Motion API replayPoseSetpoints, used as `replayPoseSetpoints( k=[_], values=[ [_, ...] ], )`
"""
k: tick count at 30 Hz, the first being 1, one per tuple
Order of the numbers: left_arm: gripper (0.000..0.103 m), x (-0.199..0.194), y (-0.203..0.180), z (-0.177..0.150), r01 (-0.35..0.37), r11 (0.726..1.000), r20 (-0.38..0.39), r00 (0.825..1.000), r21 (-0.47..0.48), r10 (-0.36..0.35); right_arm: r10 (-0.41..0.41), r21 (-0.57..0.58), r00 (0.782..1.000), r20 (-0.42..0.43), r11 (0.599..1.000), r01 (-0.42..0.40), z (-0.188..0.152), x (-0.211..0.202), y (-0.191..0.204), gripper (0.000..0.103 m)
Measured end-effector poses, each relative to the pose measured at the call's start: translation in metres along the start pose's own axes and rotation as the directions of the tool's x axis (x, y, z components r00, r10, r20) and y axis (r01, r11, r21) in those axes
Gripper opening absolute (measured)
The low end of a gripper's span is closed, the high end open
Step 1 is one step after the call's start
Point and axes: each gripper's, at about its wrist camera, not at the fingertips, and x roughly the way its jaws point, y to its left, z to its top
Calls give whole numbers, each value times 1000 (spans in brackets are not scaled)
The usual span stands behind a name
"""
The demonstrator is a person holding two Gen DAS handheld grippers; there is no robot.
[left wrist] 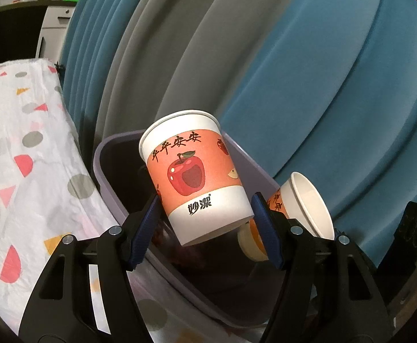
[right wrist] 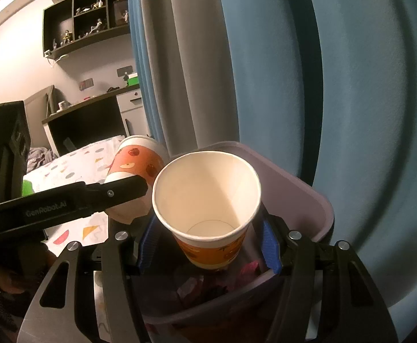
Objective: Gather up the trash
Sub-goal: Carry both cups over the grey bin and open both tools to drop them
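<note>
Blue curtains [left wrist: 337,71] hang behind my purple bin [left wrist: 105,168]. My left claw [left wrist: 205,223] squeezes an apple cup [left wrist: 194,177] over the bin. My right claw [right wrist: 208,243] squeezes another cup [right wrist: 208,200] beside it, above the trash [right wrist: 197,285].

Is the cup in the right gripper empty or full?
Empty. The right wrist view looks straight into the cup: bare white walls and a bare bottom show, no liquid or trash.

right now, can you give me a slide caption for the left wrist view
Left gripper holding an apple-print paper cup over a purple bin, second cup alongside.
</note>
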Motion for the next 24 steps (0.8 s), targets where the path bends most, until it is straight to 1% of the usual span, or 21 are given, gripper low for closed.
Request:
replayPoseSetpoints(
  k=[3,8,9,10,11,13,15,16,18,20,23,24],
  values=[
    [65,1,2,1,0,1000,-5,1000,-15,0,0,-6,1000,-12,1000,-1,0,3,2,60],
    [65,-7,4,-2,-10,1000,8,1000,-27,11,-4,-8,1000,-28,1000,4,-5,5,0,61],
    [68,-8,4,-3,-13,1000,12,1000,-26,14,-3,-8,1000,-29,1000,3,-5,5,0,61],
    [74,-10,5,-3,-21,999,17,1000,-28,22,-3,-10,999,-32,1000,3,-6,6,1,61],
    [75,-14,5,-3,-33,999,26,999,-31,33,-4,-12,999,-35,1000,3,-4,8,2,61],
    [82,-21,6,-2,-53,998,44,998,-38,55,-1,-13,999,-49,1000,0,-3,11,2,62],
    [86,-34,7,-3,-86,995,74,993,-39,89,0,-10,999,-52,1000,-1,-3,12,1,62],
    [90,-40,7,-4,-100,994,89,991,-37,103,-3,-19,998,-59,1000,2,-2,13,3,62],
    [93,-58,7,-7,-155,987,130,979,-33,158,-1,-38,997,-71,999,-1,-2,16,6,62],
    [95,-76,7,-12,-195,980,165,966,-29,197,-4,-41,998,-67,999,1,-3,16,7,63],
    [96,-95,3,-20,-252,967,195,948,-21,252,-6,-31,998,-67,1000,4,-2,18,7,66],
    [96,-101,2,-23,-277,961,205,939,-17,275,-6,-27,998,-67,1000,4,-2,18,6,69]
  ],
)
